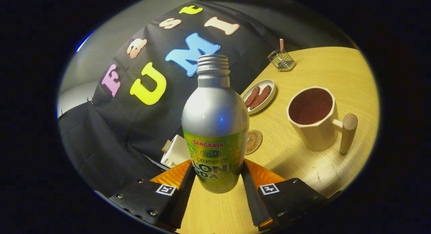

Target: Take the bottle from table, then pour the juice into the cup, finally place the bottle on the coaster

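Observation:
A silver bottle [215,126] with a green label and an uncapped threaded neck stands between my fingers. My gripper [215,175] is shut on the bottle, both fingers pressing its lower sides. The whole scene leans, so the bottle is tilted a little relative to the wooden table [303,166]. Beyond my right finger sits a cream cup [313,118] with a wooden handle, its inside dark. A round coaster [253,141] lies flat just behind the bottle, partly hidden by it, between the bottle and the cup.
A small white plate [260,96] with two brown strips lies behind the coaster. A wire holder [281,60] stands at the table's far side. A white boxy object [175,151] sits behind my left finger near the black cloth wall.

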A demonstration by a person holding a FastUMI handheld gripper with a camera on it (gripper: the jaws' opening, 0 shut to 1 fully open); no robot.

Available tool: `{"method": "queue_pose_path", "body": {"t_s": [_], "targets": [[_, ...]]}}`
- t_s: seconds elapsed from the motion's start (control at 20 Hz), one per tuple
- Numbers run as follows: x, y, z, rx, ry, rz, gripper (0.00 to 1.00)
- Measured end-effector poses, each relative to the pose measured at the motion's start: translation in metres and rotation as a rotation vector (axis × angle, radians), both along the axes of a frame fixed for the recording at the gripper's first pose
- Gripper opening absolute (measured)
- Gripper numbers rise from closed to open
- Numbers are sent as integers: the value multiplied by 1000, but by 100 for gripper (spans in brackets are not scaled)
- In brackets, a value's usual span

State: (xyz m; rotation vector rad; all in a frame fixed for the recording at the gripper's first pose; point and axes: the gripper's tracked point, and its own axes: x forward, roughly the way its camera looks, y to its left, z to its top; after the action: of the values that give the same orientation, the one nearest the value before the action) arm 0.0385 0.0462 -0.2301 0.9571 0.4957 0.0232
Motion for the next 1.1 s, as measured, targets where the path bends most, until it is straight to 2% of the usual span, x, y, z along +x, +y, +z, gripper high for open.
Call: {"method": "queue_pose_path", "body": {"t_s": [0.3,0.5,1.1], "targets": [[-2,3,1,198,-3,-44,75],[3,-4,-4,338,13,-129,75],[19,2,-4,609,93,-225,75]]}}
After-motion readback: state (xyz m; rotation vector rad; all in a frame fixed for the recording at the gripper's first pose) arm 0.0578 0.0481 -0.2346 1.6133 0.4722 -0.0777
